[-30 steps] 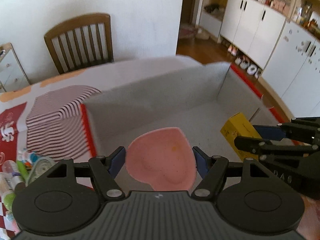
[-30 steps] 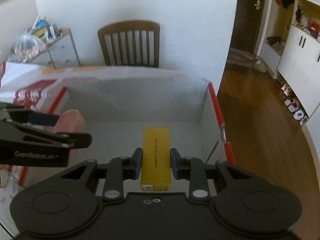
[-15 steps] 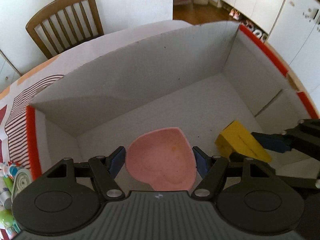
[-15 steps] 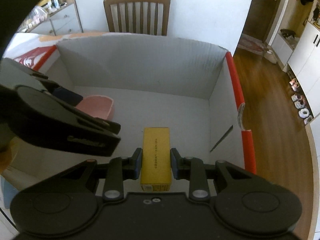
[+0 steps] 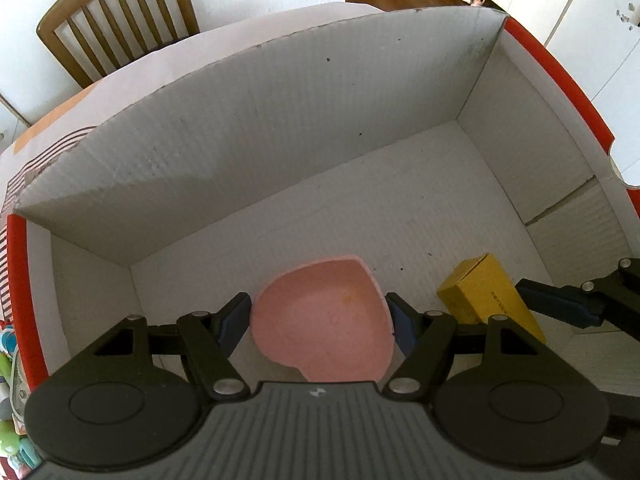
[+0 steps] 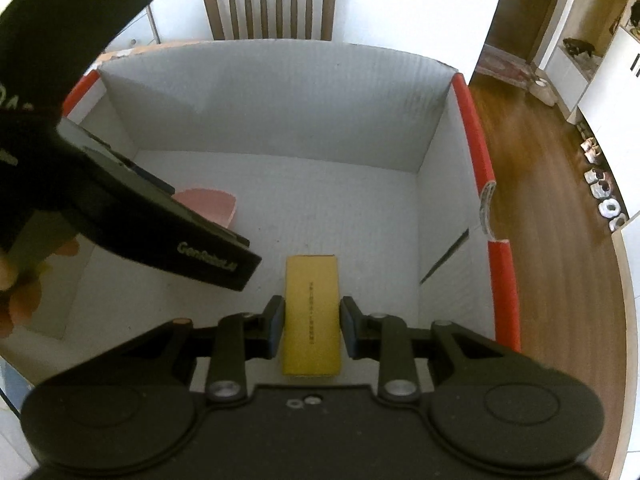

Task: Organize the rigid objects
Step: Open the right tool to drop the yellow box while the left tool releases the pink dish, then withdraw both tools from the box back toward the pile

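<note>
Your left gripper (image 5: 320,320) carries a pink heart-shaped dish (image 5: 324,320), shallow and smooth, with a small orange speck on its inner face toward 1 o'clock; its point aims back at the camera. Your right gripper (image 6: 311,322) carries a yellow box (image 6: 311,312), a long narrow carton with a line of small dark print running along its top face. In the left wrist view that same yellow box (image 5: 488,298) shows at 3 o'clock of the dish, tilted, with the right gripper's blue pads on it.

Both items sit low inside a large cardboard box (image 5: 280,128) with pale grey corrugated walls and red-taped rims on its short sides. A slit flap cuts the wall at 3 o'clock in the right wrist view. The carton stands on a table covered by a cloth (image 5: 36,156) with red stripes and orange patches. A wooden slat-back chair (image 6: 270,0) stands at 12 o'clock against a white wall; at 2 o'clock lie a wood floor (image 6: 540,160), white cabinets and several pairs of slippers.

Your left jaws are spread wide and press the dish at its two rounded sides. Your right jaws stand at the box's long sides, with a thin gap visible at each pad, so I cannot tell whether they are clamping it.
</note>
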Demonstrator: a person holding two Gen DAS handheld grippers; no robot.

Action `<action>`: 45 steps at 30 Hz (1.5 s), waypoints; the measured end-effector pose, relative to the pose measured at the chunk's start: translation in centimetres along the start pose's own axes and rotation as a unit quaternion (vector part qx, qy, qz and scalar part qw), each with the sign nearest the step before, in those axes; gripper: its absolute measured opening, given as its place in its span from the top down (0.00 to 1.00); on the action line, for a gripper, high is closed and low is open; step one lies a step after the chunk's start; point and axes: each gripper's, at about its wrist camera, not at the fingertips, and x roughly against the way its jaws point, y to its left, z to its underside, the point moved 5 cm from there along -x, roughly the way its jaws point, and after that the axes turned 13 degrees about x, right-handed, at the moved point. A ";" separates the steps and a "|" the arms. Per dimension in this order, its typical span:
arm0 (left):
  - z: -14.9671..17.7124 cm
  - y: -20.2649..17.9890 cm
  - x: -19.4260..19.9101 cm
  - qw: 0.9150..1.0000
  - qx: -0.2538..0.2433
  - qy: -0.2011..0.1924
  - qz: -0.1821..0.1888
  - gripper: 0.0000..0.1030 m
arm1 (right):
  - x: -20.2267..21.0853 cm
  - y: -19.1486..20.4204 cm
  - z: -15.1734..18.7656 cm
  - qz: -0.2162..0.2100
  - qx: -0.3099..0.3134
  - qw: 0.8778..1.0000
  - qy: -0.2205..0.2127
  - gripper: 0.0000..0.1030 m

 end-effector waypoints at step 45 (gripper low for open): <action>6.2 3.1 17.6 0.978 0.054 -0.192 0.055 0.29 | 11.2 2.6 0.4 0.003 0.008 0.993 -0.122 0.21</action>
